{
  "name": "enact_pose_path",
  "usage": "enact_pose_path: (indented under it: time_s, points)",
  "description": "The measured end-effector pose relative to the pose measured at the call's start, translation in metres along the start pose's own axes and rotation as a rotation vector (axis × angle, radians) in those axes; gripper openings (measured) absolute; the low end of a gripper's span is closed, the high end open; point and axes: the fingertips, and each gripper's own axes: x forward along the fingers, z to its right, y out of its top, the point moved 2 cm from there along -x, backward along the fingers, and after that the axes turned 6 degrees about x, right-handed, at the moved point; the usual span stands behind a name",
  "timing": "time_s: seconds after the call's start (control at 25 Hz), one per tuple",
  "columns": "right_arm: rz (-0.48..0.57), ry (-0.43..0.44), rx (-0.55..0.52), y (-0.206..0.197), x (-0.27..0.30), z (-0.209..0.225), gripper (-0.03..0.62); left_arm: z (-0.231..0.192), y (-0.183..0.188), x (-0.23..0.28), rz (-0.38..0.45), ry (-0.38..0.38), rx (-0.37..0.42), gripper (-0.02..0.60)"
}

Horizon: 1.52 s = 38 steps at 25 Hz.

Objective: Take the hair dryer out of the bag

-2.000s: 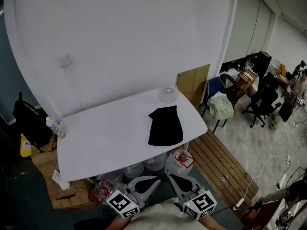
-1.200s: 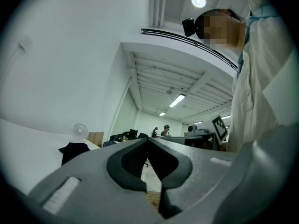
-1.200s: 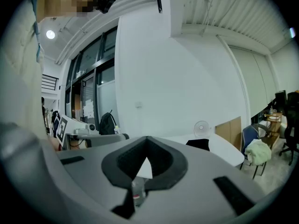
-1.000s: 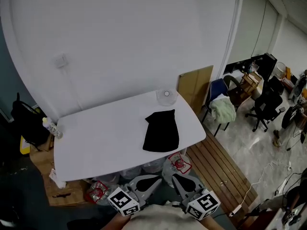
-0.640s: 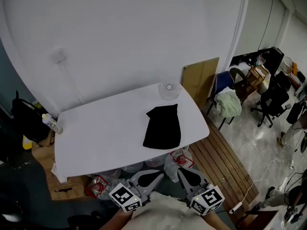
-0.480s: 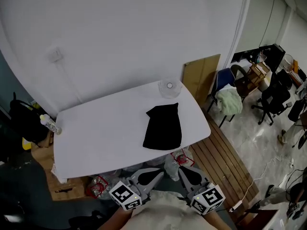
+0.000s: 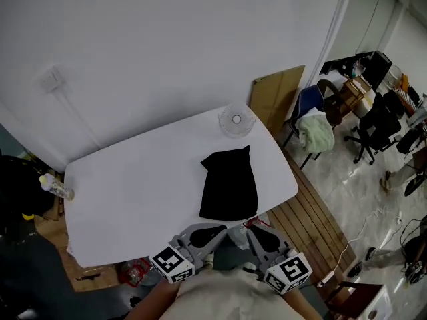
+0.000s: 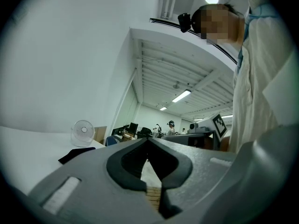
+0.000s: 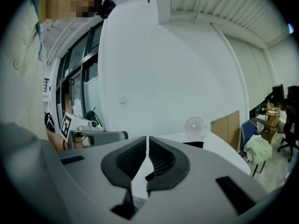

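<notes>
A black bag (image 7: 229, 185) lies flat on the white table (image 7: 133, 192), toward its right end; no hair dryer shows. Both grippers hover at the table's near edge, just short of the bag. My left gripper (image 7: 222, 229) is shut with nothing in it, and so is my right gripper (image 7: 247, 227) beside it. In the left gripper view the closed jaws (image 8: 148, 140) point level, with the bag (image 8: 77, 154) low at the left. The right gripper view has the shut jaws (image 9: 147, 138) in front of the bag (image 9: 192, 144).
A small clear fan (image 7: 235, 120) stands at the table's far right corner, behind the bag. A bottle (image 7: 56, 189) lies at the left edge. Right of the table are a cardboard panel (image 7: 277, 97), a chair with a green cloth (image 7: 316, 129) and a wooden slatted platform (image 7: 313, 229).
Both grippers have come forward to the table's near edge, still shut. The table and bag now sit closer in the head view; the bag itself has not moved.
</notes>
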Motion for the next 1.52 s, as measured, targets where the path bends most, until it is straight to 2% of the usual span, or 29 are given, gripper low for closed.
enact_pose_path:
  time_s: [0.36,0.52,0.76,0.84,0.96,1.32,1.52]
  points:
    - [-0.022,-0.092,0.02,-0.003,0.049,0.019,0.018,-0.063,-0.007,-0.005,-0.015,-0.044,-0.019,0.011]
    - [-0.042,-0.118,0.02,-0.006,0.056,0.03,0.018,-0.073,-0.013,-0.001,-0.028,-0.064,-0.034,0.011]
    - [-0.108,-0.111,0.001,-0.012,0.067,0.057,0.018,-0.083,-0.02,0.015,-0.04,-0.061,-0.04,0.011]
    - [-0.142,-0.091,-0.023,-0.013,0.072,0.064,0.026,-0.086,-0.022,0.018,-0.046,-0.047,-0.042,0.011]
    - [-0.209,-0.036,-0.087,-0.019,0.082,0.069,0.102,-0.087,-0.031,0.023,-0.074,-0.038,-0.031,0.011]
    - [-0.363,0.118,-0.256,-0.052,0.099,0.062,0.182,-0.093,-0.058,0.024,-0.14,-0.017,-0.048,0.011]
    - [-0.528,0.182,-0.485,-0.094,0.107,0.064,0.217,-0.1,-0.067,0.024,-0.154,0.002,-0.046,0.011]
